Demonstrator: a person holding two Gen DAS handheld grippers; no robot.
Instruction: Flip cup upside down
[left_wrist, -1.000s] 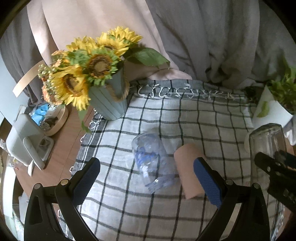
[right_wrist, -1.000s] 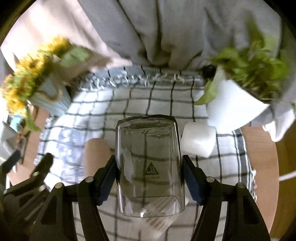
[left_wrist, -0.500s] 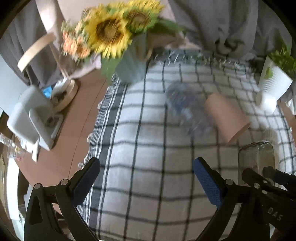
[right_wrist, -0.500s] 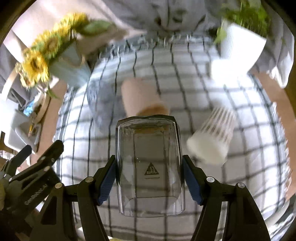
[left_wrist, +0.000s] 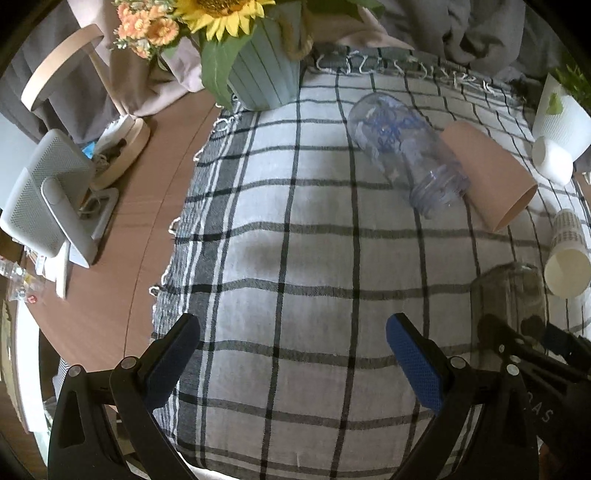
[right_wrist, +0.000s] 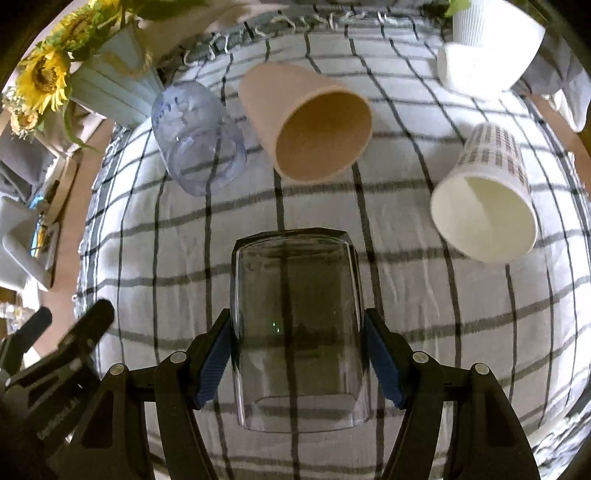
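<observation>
Both wrist views have tipped down toward the checked cloth (left_wrist: 280, 258) since a second ago, and the clear glass cup (right_wrist: 297, 328) now hangs low over it, clamped between the blue pads of the right gripper (right_wrist: 297, 358); the left gripper (left_wrist: 291, 354) hovers spread wide with nothing between its fingers. From the right wrist, a pink cup (right_wrist: 306, 125) lies at twelve o'clock of the glass, a bluish plastic jar (right_wrist: 197, 138) at eleven, a white paper cup (right_wrist: 484, 199) at two; the sunflower vase (left_wrist: 264, 74) stands at the cloth's far edge.
</observation>
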